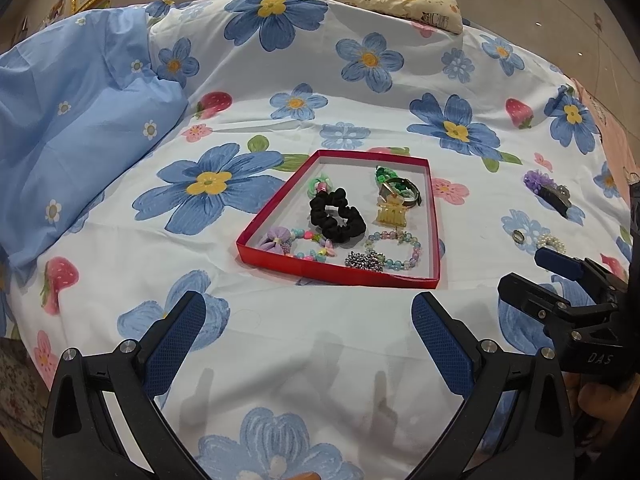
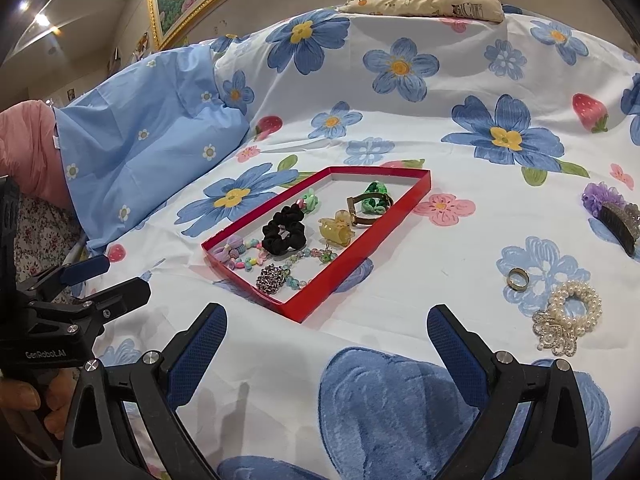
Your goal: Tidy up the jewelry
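The right hand-held gripper hovers low over the bed with its fingers spread wide and nothing between them, likely poised for the loose pieces lying to its right. The left hand-held gripper is equally wide and empty, aimed at the near wall of the red tray, probably ready to steady it. The tray sits on the flowered sheet and already holds a black scrunchie, a yellow claw clip, a watch and beaded bracelets. Still outside, well apart from the tray, lie a gold ring, a pearl bracelet with a brooch-like ornament, and a purple hair clip. Nothing blocks the way to them; the ring lies flat on soft cloth and looks awkward to pinch
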Tool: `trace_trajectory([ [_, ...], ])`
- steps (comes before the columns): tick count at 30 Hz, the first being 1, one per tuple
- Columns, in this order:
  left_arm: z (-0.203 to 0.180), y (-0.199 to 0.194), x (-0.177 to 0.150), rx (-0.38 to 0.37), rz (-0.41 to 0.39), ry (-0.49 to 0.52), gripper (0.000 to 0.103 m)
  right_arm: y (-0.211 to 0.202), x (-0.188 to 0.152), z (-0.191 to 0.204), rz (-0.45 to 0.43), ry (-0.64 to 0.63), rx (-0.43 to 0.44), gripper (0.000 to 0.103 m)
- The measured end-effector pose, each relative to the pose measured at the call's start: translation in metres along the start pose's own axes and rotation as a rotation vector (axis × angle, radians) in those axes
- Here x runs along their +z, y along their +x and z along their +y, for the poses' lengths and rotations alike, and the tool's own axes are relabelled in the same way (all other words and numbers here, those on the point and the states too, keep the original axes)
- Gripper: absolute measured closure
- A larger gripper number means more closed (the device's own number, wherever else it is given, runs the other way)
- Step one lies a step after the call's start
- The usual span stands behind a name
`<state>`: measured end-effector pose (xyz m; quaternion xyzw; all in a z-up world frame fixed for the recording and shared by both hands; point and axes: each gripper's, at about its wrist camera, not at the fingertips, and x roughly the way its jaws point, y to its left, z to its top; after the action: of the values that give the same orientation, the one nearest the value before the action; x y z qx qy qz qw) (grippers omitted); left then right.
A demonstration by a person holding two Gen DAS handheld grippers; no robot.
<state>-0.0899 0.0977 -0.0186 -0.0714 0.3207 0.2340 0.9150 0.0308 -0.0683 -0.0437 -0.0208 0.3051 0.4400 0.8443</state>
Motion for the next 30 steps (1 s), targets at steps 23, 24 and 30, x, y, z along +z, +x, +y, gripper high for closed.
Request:
trace_trajectory([
  [23,0.0034,-0.0007,-0.0015,0.002,0.003,0.0,0.0,0.0015,-0.0021,0.0038,0.006,-0.003,0.006,0.002],
  [24,0.0032,0.0001,-0.0014,0.003,0.003,-0.001,0.0,0.0017,-0.0012,0.004,0.006,-0.003,0.007,0.002],
  [30,0.0053,0.0005,-0.0034,0.01,-0.002,-0.003,0.0,-0.0002,-0.0004,0.0071,0.004,-0.01,0.011,0.002],
])
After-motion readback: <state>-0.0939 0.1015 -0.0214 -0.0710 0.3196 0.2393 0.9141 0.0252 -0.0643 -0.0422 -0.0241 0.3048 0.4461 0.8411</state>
